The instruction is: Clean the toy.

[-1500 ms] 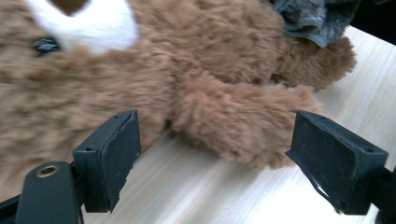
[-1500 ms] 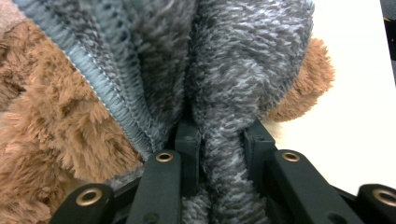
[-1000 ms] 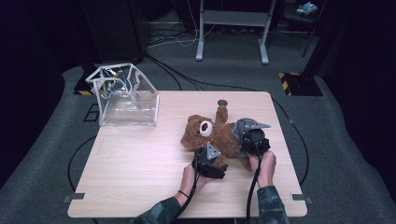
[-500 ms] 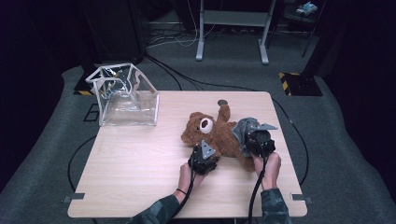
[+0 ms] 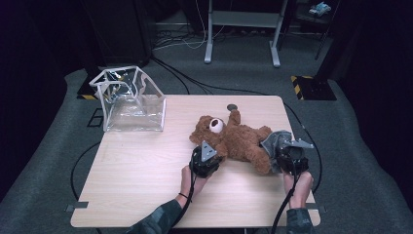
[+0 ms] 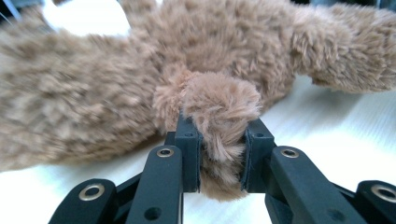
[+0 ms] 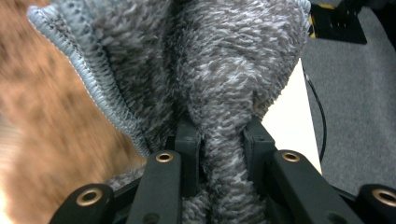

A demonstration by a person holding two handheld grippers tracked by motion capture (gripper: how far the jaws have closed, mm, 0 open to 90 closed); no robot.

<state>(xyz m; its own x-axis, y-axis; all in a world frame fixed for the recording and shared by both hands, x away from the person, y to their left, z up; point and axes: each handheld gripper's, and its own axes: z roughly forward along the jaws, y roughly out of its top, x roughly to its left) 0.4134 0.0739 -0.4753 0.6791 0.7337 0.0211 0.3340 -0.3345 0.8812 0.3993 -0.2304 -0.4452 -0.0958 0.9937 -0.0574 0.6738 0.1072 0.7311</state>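
I can read no text, label, brand or number anywhere here; no surface carries lettering I can make out.

A lab: wooden table on grey carpet, floor cables, equipment stand.
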